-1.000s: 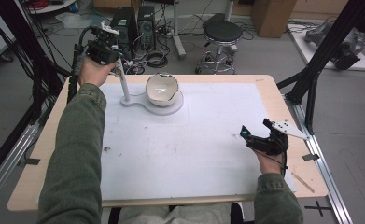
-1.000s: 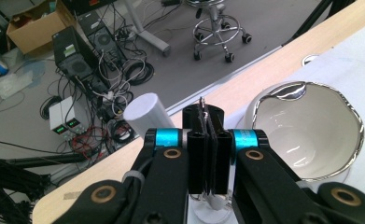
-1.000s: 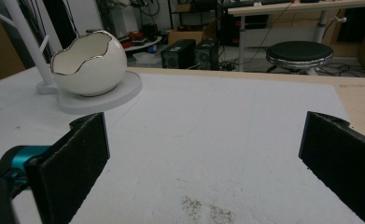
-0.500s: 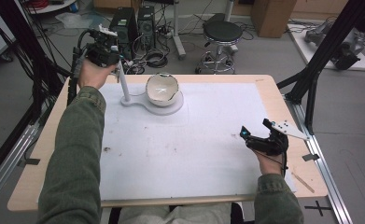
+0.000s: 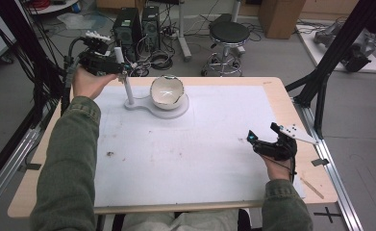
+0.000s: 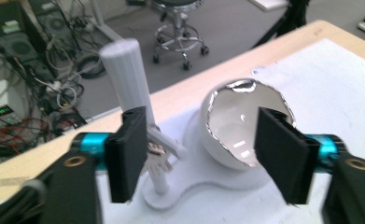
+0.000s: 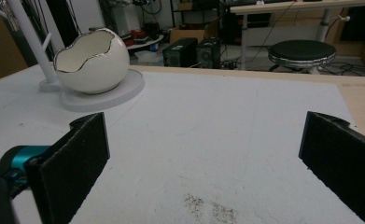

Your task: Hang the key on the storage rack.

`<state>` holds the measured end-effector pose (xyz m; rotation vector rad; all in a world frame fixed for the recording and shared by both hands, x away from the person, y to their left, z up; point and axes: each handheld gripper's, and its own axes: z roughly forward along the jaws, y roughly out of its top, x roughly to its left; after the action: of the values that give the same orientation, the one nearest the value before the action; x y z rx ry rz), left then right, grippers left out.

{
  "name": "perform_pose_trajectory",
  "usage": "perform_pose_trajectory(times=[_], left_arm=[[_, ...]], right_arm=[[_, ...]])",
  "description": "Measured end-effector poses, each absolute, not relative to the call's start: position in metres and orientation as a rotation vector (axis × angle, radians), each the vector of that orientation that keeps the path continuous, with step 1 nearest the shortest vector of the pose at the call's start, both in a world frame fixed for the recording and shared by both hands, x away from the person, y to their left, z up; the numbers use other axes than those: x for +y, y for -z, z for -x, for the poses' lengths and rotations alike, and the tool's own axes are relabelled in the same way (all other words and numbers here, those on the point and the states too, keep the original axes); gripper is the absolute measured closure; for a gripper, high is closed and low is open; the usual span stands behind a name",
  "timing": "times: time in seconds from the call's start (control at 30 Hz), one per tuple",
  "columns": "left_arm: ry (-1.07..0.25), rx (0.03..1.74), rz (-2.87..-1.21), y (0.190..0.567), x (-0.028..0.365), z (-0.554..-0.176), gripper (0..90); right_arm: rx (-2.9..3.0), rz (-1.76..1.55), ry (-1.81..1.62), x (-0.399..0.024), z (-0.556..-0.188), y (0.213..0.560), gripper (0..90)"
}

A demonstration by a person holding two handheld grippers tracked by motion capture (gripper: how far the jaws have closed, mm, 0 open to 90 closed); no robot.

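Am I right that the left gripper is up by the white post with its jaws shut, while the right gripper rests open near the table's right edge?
Not quite: the left gripper is open, not shut. The left gripper view shows its jaws wide apart, with the white post and the egg-shaped bowl beyond them. The rest holds: the right gripper rests open near the table's right edge.

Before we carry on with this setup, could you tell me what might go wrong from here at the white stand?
The left gripper stands open right by the thin white post, so a careless close or sweep could knock the post or tip the stand. The keys hanging on the post's small arm might slip off. The egg-shaped bowl, with its jagged rim, sits close by and could be bumped. The right gripper is far off, open.
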<state>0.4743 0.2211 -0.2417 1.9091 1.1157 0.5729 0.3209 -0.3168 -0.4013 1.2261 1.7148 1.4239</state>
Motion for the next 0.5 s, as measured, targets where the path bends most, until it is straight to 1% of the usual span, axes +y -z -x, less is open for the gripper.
perform_pose_trajectory(times=[0.13,0.23,0.4,0.5], left_arm=[[-0.589,1.105,-1.890,0.242,0.223,-0.469,27.9],[-0.562,1.107,-1.888,0.244,0.224,-0.467,22.5],[-0.570,1.121,-1.891,0.251,0.225,-0.464,19.6],[-0.587,1.104,-1.902,0.253,0.224,-0.460,19.4]], right_arm=[[1.714,-1.228,-1.425,-0.317,-0.321,0.401,0.6],[1.714,-1.225,-1.423,-0.317,-0.321,0.401,0.6],[1.716,-1.225,-1.422,-0.317,-0.321,0.401,0.6],[1.717,-1.228,-1.420,-0.317,-0.321,0.401,0.6]])
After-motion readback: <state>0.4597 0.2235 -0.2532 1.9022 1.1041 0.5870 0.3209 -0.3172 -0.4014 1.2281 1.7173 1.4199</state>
